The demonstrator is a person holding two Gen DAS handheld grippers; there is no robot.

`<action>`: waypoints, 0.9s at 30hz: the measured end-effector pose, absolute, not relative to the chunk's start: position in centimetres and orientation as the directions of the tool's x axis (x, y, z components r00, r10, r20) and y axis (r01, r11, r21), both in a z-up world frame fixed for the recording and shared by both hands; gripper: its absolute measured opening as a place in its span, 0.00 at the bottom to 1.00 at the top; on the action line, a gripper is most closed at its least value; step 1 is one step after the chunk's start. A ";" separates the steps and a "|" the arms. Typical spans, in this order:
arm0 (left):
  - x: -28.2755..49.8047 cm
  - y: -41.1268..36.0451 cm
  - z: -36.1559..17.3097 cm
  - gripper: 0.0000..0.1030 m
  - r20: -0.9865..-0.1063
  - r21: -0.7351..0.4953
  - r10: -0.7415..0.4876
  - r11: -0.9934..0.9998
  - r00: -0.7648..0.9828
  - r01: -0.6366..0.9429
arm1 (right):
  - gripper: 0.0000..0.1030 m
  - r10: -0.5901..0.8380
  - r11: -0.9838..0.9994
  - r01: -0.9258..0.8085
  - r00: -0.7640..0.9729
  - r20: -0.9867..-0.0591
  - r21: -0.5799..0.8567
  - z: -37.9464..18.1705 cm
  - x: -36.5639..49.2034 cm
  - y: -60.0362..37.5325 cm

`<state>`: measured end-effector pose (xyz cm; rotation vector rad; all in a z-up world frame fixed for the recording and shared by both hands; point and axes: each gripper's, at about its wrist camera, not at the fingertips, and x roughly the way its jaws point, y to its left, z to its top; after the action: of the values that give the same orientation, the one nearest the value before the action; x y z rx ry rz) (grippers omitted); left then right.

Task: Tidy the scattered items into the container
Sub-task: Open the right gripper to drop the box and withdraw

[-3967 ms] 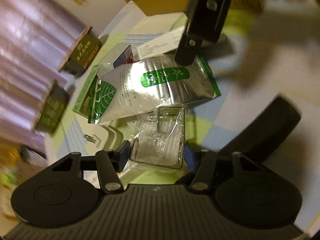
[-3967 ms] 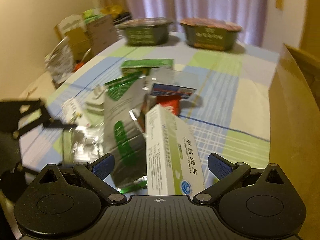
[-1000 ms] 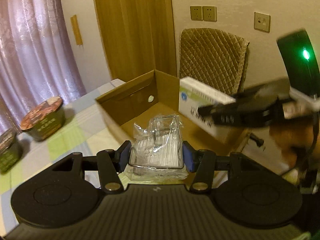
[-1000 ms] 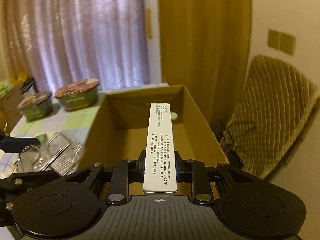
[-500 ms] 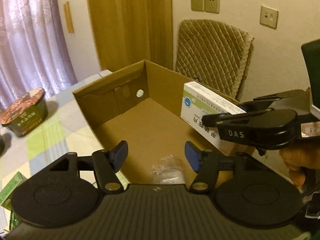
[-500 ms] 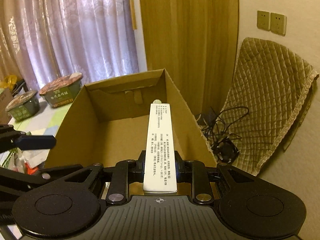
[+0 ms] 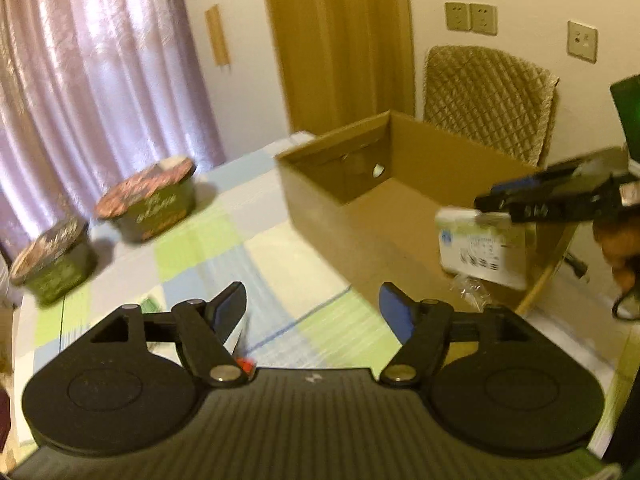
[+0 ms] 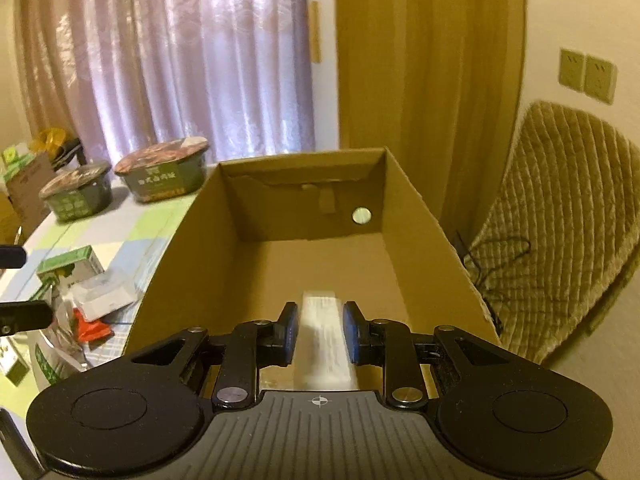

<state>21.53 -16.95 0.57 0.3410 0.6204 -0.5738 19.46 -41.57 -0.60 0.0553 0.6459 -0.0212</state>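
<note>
- Left gripper (image 7: 312, 308): jaws spread wide, nothing between them; it hangs over the checked tablecloth (image 7: 208, 248), short of the cardboard box (image 7: 320, 196).
- Right gripper (image 8: 319, 330): over the near end of the box (image 8: 420, 216). The white medicine carton (image 8: 324, 344) sits between the blue pads, blurred; a gap shows on each side, so the jaws appear parted and the carton loose, though the blur leaves this uncertain.
- From the left wrist view the carton (image 7: 480, 244) hangs below the right gripper (image 7: 516, 200), inside the box opening.
- A crumpled clear plastic wrapper (image 7: 468, 288) lies on the box floor beneath the carton.
- Outside the box: two instant noodle bowls (image 8: 164, 176) by the curtain, and green packets (image 8: 68, 264) scattered on the cloth.
</note>
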 end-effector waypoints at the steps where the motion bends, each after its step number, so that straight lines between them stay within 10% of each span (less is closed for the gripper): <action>1: 21.4 -16.3 0.2 0.68 -0.637 0.128 -0.391 0.797 0.664 0.591 | 0.28 -0.001 0.999 0.031 0.798 -0.602 0.040 -0.6 19.5 -41.3; 22: 17.7 -3.7 -4.8 0.76 -0.746 0.126 -0.140 0.931 0.651 0.344 | 0.28 0.017 0.996 -0.059 0.849 -0.527 -0.062 0.2 19.3 -37.3; 24: 17.5 -2.9 -5.0 0.77 -0.752 0.122 -0.144 0.929 0.644 0.350 | 0.57 0.016 0.996 -0.057 0.859 -0.512 -0.064 0.3 19.0 -37.1; 25: 17.3 -2.6 -5.1 0.77 -0.753 0.127 -0.148 0.923 0.641 0.363 | 0.90 0.012 0.997 -0.049 0.871 -0.492 -0.061 0.4 18.8 -37.1; 27: 16.9 -2.5 -5.4 0.77 -0.758 0.148 -0.155 0.905 0.633 0.399 | 0.92 0.018 0.997 -0.050 0.884 -0.467 -0.055 0.8 18.5 -37.0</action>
<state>16.88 -2.51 -5.38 0.3173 0.8285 -0.3229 18.45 -36.95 0.79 -0.0666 0.4848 0.0356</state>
